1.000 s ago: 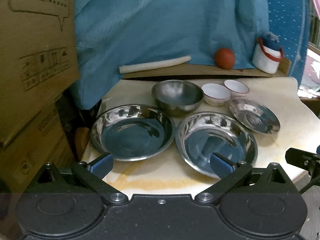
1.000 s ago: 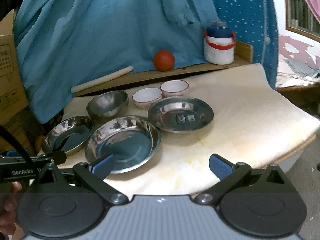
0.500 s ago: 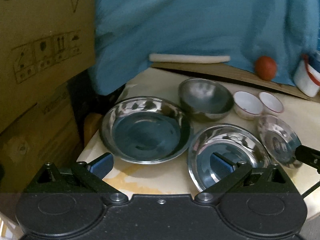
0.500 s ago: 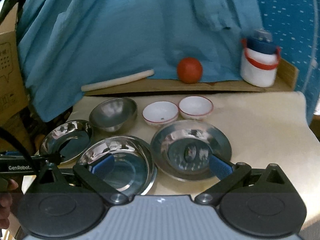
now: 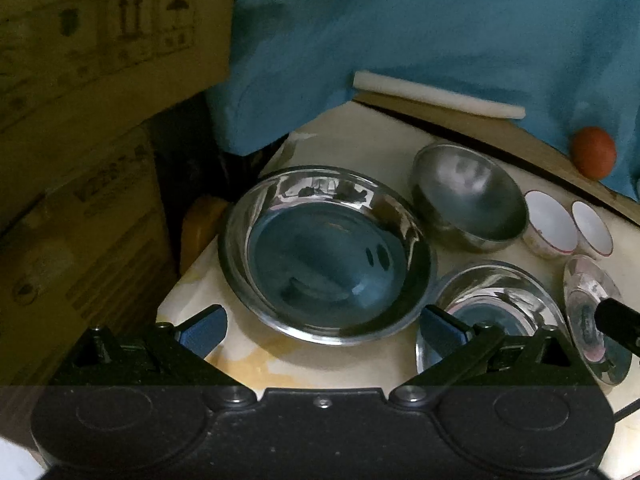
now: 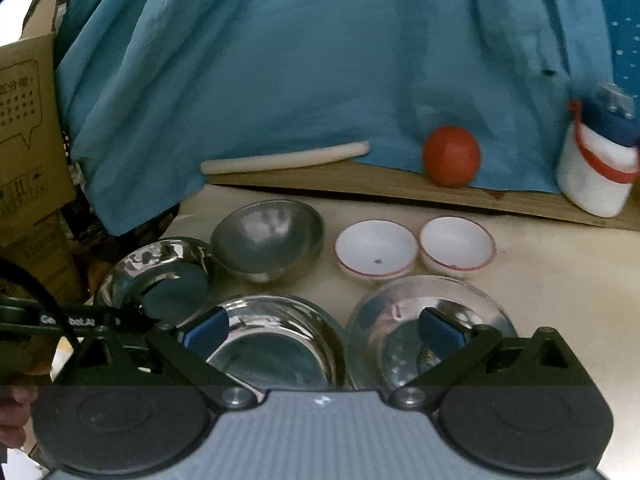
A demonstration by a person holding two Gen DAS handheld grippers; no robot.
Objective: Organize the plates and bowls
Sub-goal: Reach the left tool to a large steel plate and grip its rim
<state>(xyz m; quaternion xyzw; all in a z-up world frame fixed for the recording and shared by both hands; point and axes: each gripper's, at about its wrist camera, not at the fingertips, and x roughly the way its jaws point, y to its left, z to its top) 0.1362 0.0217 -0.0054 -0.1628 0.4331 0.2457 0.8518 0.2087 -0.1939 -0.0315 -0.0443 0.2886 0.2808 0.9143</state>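
Nothing seems stacked yet: three steel plates [image 6: 276, 340], a steel bowl [image 6: 267, 240] and two white bowls [image 6: 375, 248] lie singly on the worktop [image 6: 560, 280], both the left hand-held gripper [image 5: 322, 330] and right hand-held gripper [image 6: 322, 330] open, empty.

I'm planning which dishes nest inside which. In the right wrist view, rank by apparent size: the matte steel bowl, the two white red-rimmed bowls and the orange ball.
1. Matte steel bowl, clearly widest.
2. The two white red-rimmed bowls, left and right: they look alike, so I won't rank them.
3. Orange ball, smallest, though it sits farther back, which shrinks it somewhat.
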